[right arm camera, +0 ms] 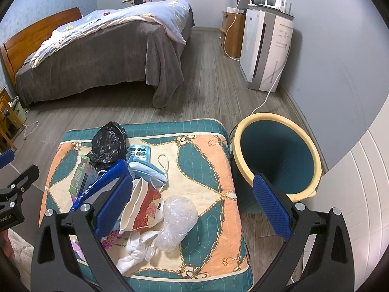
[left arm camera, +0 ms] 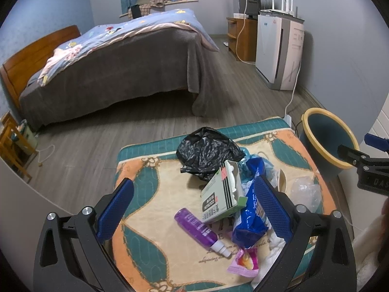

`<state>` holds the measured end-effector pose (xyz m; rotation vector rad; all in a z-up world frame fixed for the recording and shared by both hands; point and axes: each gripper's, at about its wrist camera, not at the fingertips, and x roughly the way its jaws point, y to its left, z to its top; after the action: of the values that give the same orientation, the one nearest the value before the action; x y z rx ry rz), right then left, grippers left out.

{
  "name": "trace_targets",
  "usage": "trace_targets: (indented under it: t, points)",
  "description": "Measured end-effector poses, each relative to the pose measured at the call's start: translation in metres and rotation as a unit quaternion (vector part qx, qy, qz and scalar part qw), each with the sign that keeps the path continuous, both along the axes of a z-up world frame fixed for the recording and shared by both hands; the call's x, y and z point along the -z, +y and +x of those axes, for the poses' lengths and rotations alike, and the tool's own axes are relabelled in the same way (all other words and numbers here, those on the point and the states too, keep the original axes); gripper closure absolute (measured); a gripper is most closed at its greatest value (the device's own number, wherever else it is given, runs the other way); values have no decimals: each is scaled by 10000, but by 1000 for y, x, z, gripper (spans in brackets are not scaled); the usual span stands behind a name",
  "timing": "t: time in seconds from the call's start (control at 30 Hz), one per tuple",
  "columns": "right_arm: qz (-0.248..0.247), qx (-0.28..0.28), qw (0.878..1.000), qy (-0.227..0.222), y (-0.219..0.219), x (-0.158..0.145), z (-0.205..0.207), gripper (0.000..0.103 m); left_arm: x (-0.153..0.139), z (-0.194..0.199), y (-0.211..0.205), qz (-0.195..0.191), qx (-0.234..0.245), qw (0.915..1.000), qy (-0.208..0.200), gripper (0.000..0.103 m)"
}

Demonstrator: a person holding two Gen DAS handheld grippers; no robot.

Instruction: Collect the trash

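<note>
Trash lies piled on a patterned cushion [left arm camera: 150, 219] [right arm camera: 206, 160]: a crumpled black bag [left arm camera: 206, 150] [right arm camera: 109, 141], a green-white carton [left arm camera: 221, 194], a purple bottle [left arm camera: 198, 227], a blue wrapper [left arm camera: 248, 221], a pink packet [left arm camera: 244, 262], a blue face mask [right arm camera: 150, 170], a red-and-white paper cup [right arm camera: 143, 206], clear plastic [right arm camera: 177, 219] and white tissue [right arm camera: 136, 250]. A teal bin with a yellow rim [left arm camera: 325, 136] [right arm camera: 277, 155] stands on the floor right of the cushion. My left gripper [left arm camera: 194, 206] hangs open over the pile. My right gripper [right arm camera: 192, 199] is open above the cushion's right half, empty.
A bed with a grey cover [left arm camera: 116, 68] fills the far left. A white air purifier [left arm camera: 279, 51] and a wooden cabinet [left arm camera: 240, 39] stand along the right wall, with a white cable [right arm camera: 265, 102] trailing across the wood floor. A wooden stand [left arm camera: 12, 146] sits at far left.
</note>
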<state>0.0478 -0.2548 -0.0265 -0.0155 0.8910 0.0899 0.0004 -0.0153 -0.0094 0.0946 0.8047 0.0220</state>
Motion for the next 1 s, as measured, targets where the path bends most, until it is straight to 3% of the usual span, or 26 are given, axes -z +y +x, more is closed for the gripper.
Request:
trace_targets:
  t: [1.0]
  points:
    - [-12, 10, 10000, 38, -1, 3, 0, 6, 9, 2, -1, -6, -2, 10000, 49, 5]
